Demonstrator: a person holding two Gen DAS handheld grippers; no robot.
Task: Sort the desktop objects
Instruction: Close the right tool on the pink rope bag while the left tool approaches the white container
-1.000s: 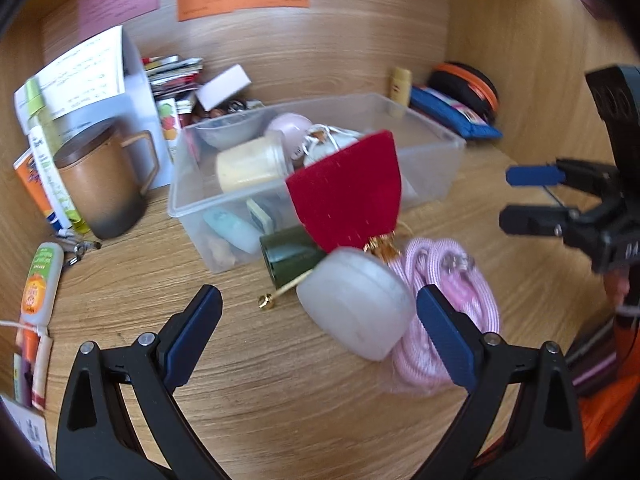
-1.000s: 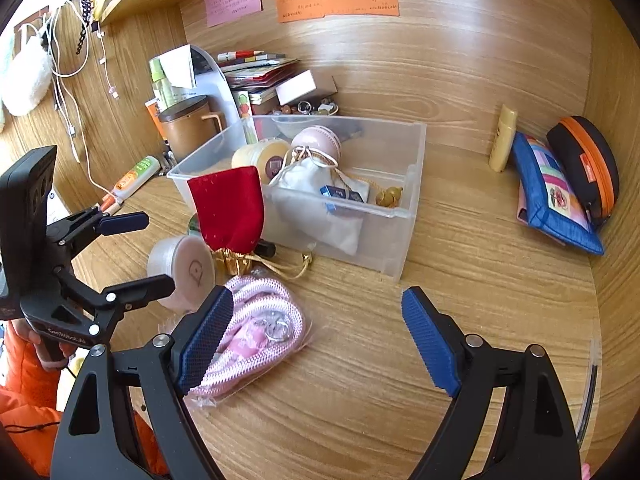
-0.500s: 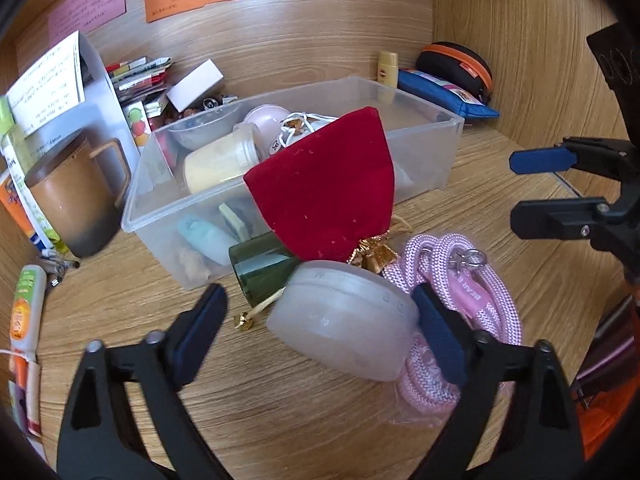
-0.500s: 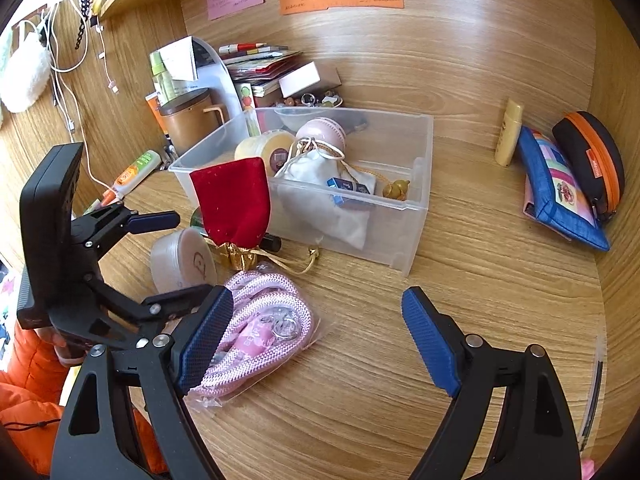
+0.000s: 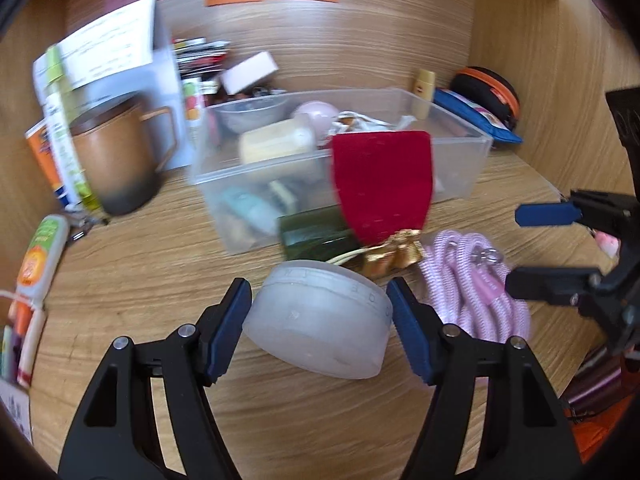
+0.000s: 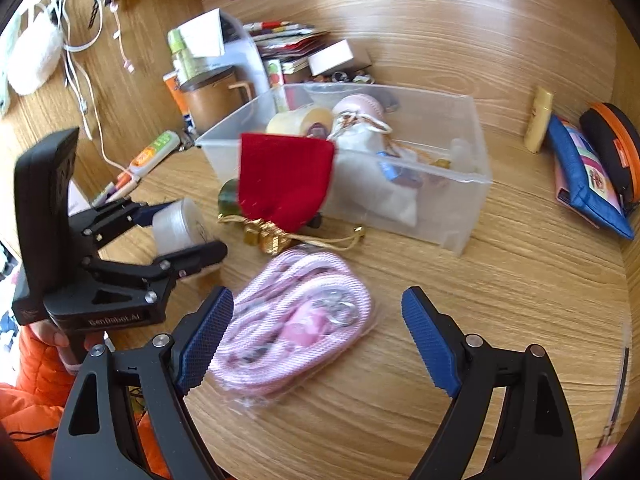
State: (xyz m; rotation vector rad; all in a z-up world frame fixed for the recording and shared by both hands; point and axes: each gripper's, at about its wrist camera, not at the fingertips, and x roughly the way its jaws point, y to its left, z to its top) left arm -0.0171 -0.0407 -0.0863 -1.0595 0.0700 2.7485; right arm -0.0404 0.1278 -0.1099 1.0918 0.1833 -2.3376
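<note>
— Well, where's the round frosted tub (image 5: 320,326)?
— Near the desk's (image 5: 140,272) front edge, between the left gripper's (image 5: 320,330) closing jaws; whether the pads (image 5: 228,330) touch it is hard to make out.
— And the right gripper (image 6: 316,338)?
— Jaws wide and empty over the bagged pink rope (image 6: 292,320). The green jar (image 5: 316,232) hides behind a red pouch (image 5: 382,184) leaning on the clear bin (image 5: 460,168); blur smears the bin's contents.
</note>
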